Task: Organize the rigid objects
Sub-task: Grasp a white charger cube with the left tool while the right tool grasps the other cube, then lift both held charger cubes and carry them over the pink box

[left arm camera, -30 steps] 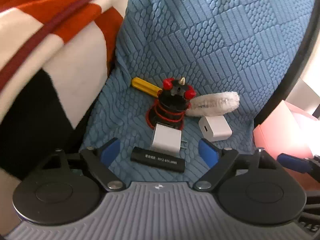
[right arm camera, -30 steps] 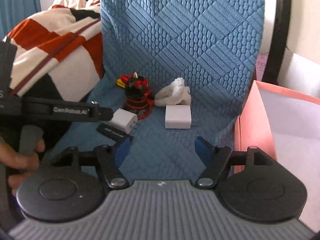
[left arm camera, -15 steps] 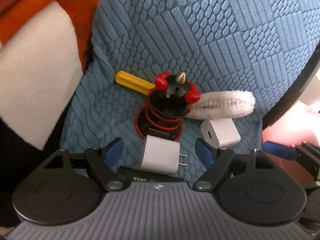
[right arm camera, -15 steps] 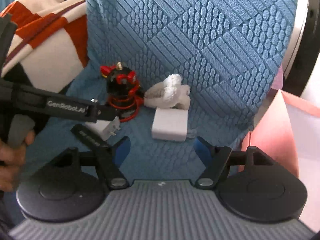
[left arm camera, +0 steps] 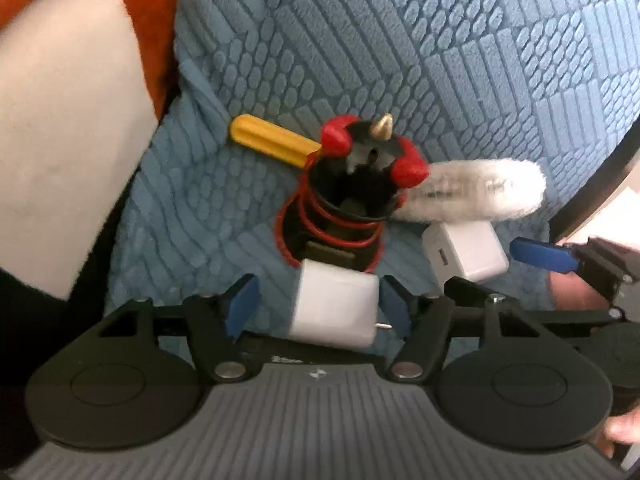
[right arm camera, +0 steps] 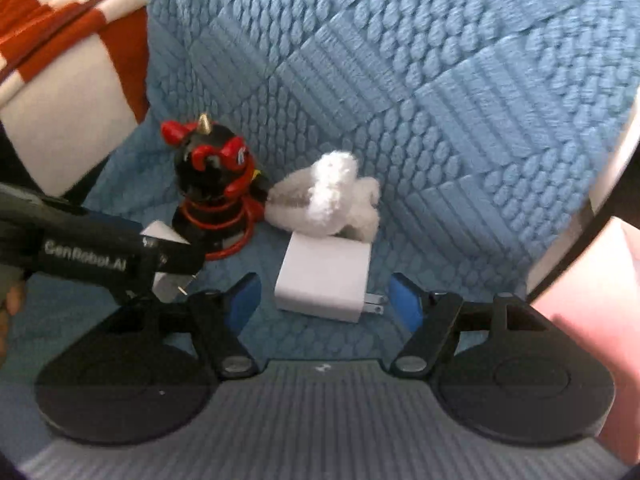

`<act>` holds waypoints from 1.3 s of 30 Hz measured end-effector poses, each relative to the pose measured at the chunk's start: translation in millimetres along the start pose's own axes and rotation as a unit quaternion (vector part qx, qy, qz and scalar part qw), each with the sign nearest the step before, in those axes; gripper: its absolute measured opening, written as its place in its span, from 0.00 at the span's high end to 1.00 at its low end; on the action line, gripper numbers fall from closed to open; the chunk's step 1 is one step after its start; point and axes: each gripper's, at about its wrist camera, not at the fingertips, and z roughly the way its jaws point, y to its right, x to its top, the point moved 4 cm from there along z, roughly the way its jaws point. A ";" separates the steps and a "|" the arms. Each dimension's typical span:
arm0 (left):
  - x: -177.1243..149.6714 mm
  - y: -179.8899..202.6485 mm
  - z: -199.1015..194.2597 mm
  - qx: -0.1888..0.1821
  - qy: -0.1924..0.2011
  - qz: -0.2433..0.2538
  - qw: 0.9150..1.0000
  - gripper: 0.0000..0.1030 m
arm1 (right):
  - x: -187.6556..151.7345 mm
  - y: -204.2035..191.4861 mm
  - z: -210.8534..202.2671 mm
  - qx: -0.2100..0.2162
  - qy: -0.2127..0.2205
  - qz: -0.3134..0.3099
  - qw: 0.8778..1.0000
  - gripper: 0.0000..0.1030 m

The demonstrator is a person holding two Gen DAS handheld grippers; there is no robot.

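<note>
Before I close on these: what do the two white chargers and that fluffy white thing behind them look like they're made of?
Left charger: looks like hard smooth plastic, semi-gloss, with crisp rounded edges; metal prongs. Right charger: same look, matte white shell, two shiny metal prongs. Fluffy white thing: seems soft plush or chenille fabric with a fuzzy pile, so probably not rigid; whether it has a core is unclear.

Soft daylight from the right — blown-out glare there, motion blur, fisheye bending at the edges.
</note>
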 end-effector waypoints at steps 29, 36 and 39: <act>-7.6 13.0 -7.1 -0.012 -0.002 0.043 0.999 0.32 | -16.6 -13.2 11.4 -0.064 -0.015 -0.033 0.997 0.43; -10.8 16.2 -8.0 0.003 0.021 0.036 0.999 0.37 | -27.9 -18.4 -1.4 -0.058 -0.020 -0.029 0.998 0.43; -10.2 12.8 -7.9 0.004 0.022 0.023 0.999 0.38 | -31.1 -17.2 -13.6 -0.060 -0.021 -0.014 0.998 0.43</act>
